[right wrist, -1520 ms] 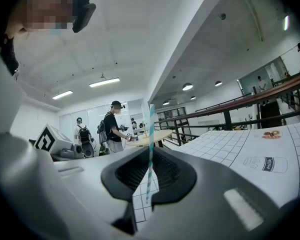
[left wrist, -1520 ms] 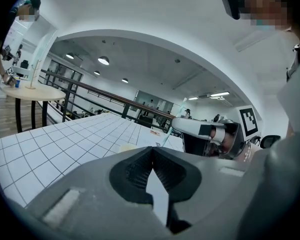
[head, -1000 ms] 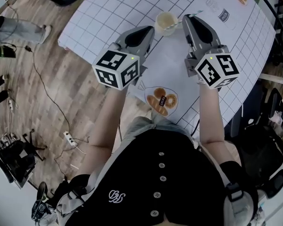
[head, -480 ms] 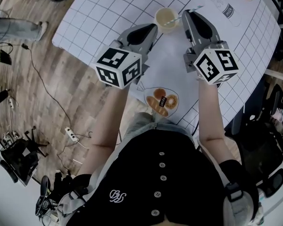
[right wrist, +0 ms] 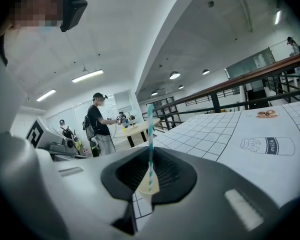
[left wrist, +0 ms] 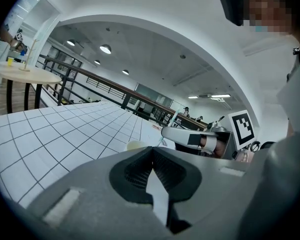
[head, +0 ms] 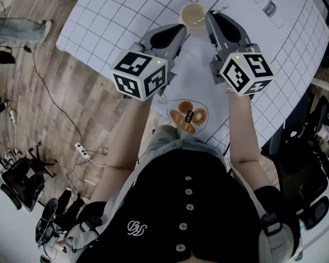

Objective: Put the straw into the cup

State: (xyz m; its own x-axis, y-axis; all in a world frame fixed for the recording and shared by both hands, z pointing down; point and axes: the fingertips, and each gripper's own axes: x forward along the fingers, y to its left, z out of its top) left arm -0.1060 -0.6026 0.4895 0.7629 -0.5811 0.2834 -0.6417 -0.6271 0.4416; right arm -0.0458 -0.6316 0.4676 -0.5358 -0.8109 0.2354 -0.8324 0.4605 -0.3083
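A cream paper cup (head: pixel 192 16) stands on the white grid mat (head: pixel 115 21) at the far side of the table. My right gripper (head: pixel 209 16) sits just right of its rim, shut on a teal-and-white striped straw (right wrist: pixel 150 134) that stands upright between the jaws; its top end (head: pixel 222 8) pokes out beyond the gripper. The cup (right wrist: pixel 149 185) shows as a cream patch through the jaw gap behind the straw. My left gripper (head: pixel 181 32) lies just left of and nearer than the cup, its jaws together and empty (left wrist: pixel 152 156), with the cup rim (left wrist: pixel 136 145) peeking over them.
Printed pictures lie on the mat: pastries (head: pixel 188 116) near the person's body and a milk bottle (head: pixel 268 5) at the far right. The table's left edge drops to a wooden floor with cables (head: pixel 49 92). A dark chair (head: pixel 312 163) stands at the right. People stand by a round table (right wrist: pixel 135 129) far off.
Both grippers have sunk and closed in on the cup from either side. The right gripper's tip with the straw now sits closer to the cup's right rim.
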